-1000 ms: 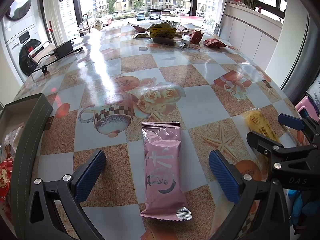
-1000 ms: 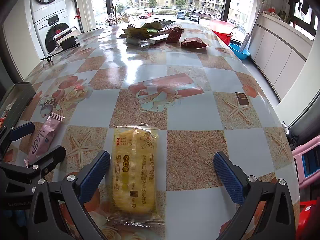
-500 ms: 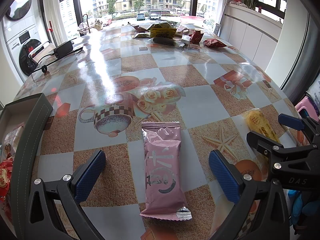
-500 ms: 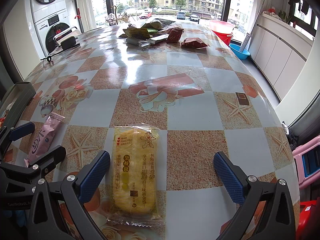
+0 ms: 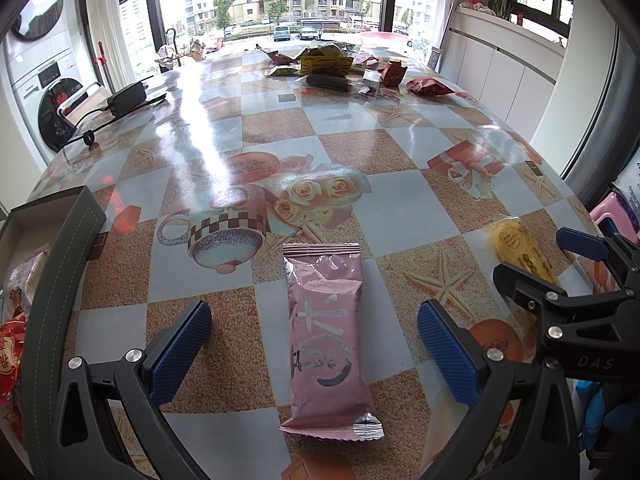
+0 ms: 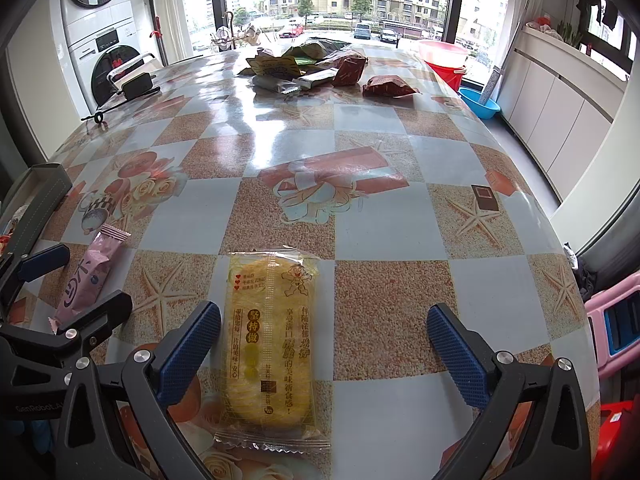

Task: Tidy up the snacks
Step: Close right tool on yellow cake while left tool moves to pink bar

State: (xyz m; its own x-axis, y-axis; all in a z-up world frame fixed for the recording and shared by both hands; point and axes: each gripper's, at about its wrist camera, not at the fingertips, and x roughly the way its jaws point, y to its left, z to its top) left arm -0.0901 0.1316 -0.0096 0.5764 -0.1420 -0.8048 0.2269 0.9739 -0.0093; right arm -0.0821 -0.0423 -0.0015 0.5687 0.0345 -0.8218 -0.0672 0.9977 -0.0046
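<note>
A pink snack packet [image 5: 326, 332] lies flat on the table between the wide-spread fingers of my left gripper [image 5: 314, 348], which is open and touches nothing. A yellow cracker packet [image 6: 270, 336] lies lengthwise under my right gripper [image 6: 324, 354], closer to its left finger; that gripper is open too. Each gripper shows in the other's view: the right gripper [image 5: 568, 280] beside the yellow packet [image 5: 520, 250], the left gripper [image 6: 52, 300] beside the pink packet [image 6: 86, 276]. A dark grey box [image 5: 60, 264] at the left holds wrapped snacks.
Several more snack packets [image 6: 316, 68] lie in a pile at the table's far end. A black power adapter [image 5: 126, 98] with its cable sits at the far left. The table edge curves close on the right, with a pink stool [image 6: 616, 316] beyond it.
</note>
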